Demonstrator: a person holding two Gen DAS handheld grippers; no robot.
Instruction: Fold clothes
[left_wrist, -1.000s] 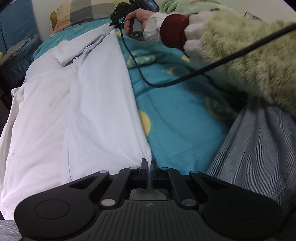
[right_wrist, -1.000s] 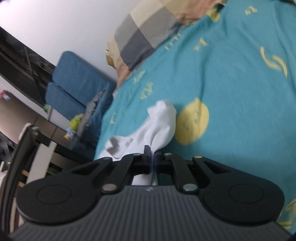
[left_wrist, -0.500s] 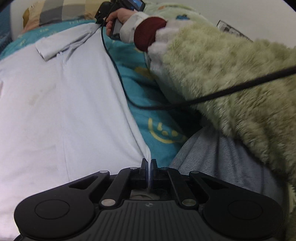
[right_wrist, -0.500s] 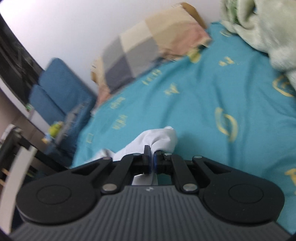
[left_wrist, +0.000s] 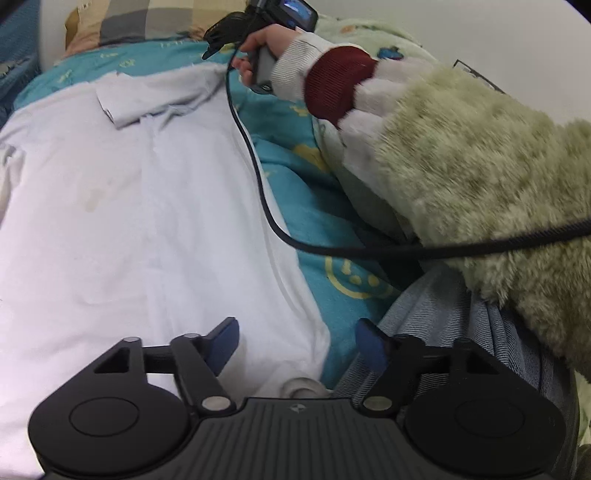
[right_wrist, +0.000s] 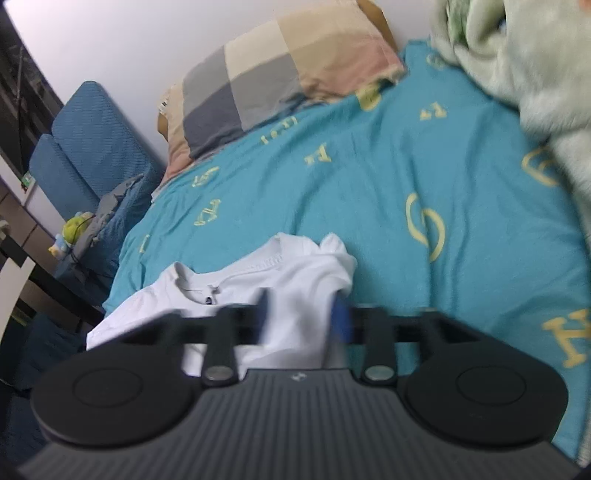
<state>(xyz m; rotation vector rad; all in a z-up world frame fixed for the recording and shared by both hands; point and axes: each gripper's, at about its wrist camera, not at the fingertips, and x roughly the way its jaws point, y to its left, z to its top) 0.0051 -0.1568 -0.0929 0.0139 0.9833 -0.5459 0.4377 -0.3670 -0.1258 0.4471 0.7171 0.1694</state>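
A white T-shirt (left_wrist: 147, 206) lies spread on the teal bed, its right side folded inward. My left gripper (left_wrist: 297, 341) is open over the shirt's lower right hem corner, which rests between the fingers. In the right wrist view the shirt's collar end (right_wrist: 258, 280) lies bunched in front of my right gripper (right_wrist: 301, 314), which is open, with the shoulder cloth between its fingers. The right gripper also shows in the left wrist view (left_wrist: 236, 33), held by a hand at the shirt's far end.
The teal sheet (right_wrist: 369, 184) with yellow prints covers the bed. A checked pillow (right_wrist: 280, 74) lies at the head. A fuzzy green sleeve (left_wrist: 480, 177) and a black cable (left_wrist: 266, 206) cross the right side. A blue chair (right_wrist: 85, 147) stands left of the bed.
Both grippers were shut on the shirt's edge and have opened, letting it go. The folded side now lies flat on the shirt.
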